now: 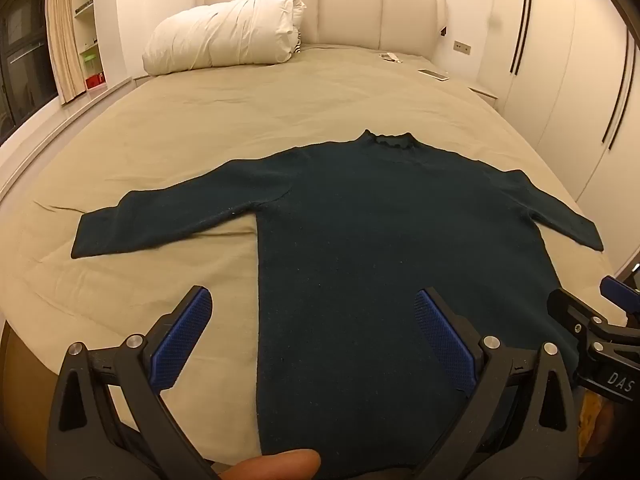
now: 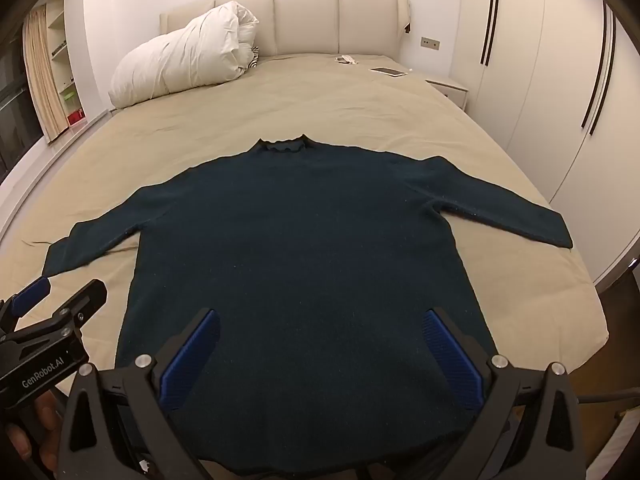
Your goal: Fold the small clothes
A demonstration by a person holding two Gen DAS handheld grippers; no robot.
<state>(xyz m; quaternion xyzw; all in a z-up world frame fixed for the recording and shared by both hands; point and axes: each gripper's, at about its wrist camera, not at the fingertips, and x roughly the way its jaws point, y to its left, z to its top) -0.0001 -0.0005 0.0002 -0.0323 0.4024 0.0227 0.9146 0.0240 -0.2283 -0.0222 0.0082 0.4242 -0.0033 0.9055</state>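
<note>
A dark teal long-sleeved sweater [image 1: 360, 240] lies flat on the bed, collar away from me, both sleeves spread sideways; it also shows in the right wrist view [image 2: 304, 248]. My left gripper [image 1: 312, 300] is open and empty above the sweater's left hem edge, one finger over the sheet, one over the sweater. My right gripper [image 2: 320, 320] is open and empty above the sweater's lower body. The right gripper also shows at the left wrist view's right edge [image 1: 592, 312]; the left gripper shows at the right wrist view's left edge [image 2: 60, 300].
The bed has a beige sheet [image 1: 200, 128] and a padded headboard [image 1: 352, 12]. A rolled white duvet [image 1: 224, 32] lies at the back left. A phone [image 2: 389, 71] and small items [image 2: 346, 59] lie at the back right. Wardrobe doors [image 2: 560, 80] stand to the right.
</note>
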